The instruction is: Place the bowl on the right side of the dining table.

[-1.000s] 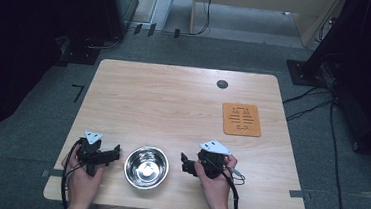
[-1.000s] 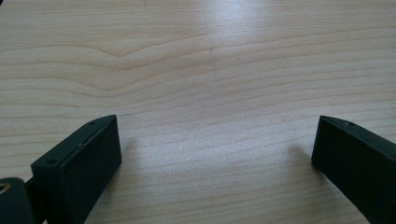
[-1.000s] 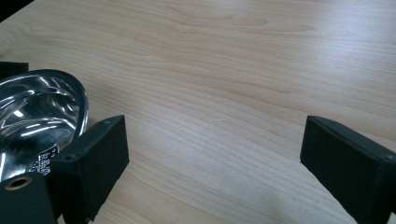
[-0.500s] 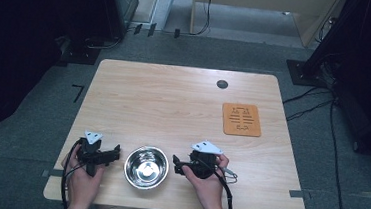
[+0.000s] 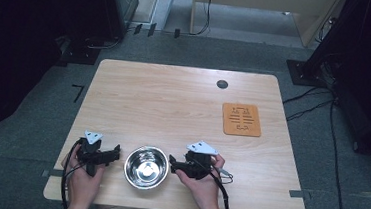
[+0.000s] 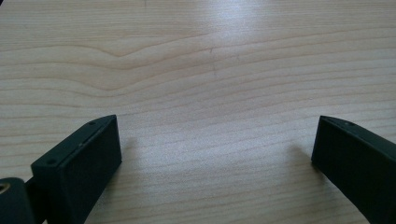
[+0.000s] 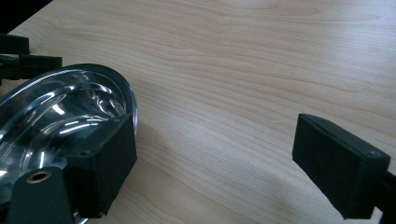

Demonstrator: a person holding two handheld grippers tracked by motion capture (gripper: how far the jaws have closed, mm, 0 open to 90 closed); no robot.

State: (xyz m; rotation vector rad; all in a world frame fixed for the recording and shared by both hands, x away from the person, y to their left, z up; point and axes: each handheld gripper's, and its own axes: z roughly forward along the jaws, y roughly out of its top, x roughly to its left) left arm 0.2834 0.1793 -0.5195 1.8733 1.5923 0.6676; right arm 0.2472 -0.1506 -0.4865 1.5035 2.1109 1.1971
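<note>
A shiny steel bowl [image 5: 147,167] stands empty near the table's front edge, between the two grippers. My left gripper [image 5: 116,153] rests just left of it, pointing at it, and is open over bare wood [image 6: 215,154]. From the right, my right gripper [image 5: 171,164] reaches the bowl's right side. In the right gripper view its jaws [image 7: 215,154] stand wide and have just been closing a little. One jaw is at the bowl's rim [image 7: 132,100]; mostly bare table lies between them, and the pads press on nothing. The left gripper's jaws [image 7: 28,59] show beyond the bowl.
An orange-brown slotted mat [image 5: 242,119] lies at the right of the wooden table [image 5: 173,108]. A dark round grommet [image 5: 222,84] sits near the far edge. Dark equipment and cables surround the table on the floor.
My right gripper has slid left until its jaws reach the bowl's right rim. The left gripper and the bowl have stayed put.
</note>
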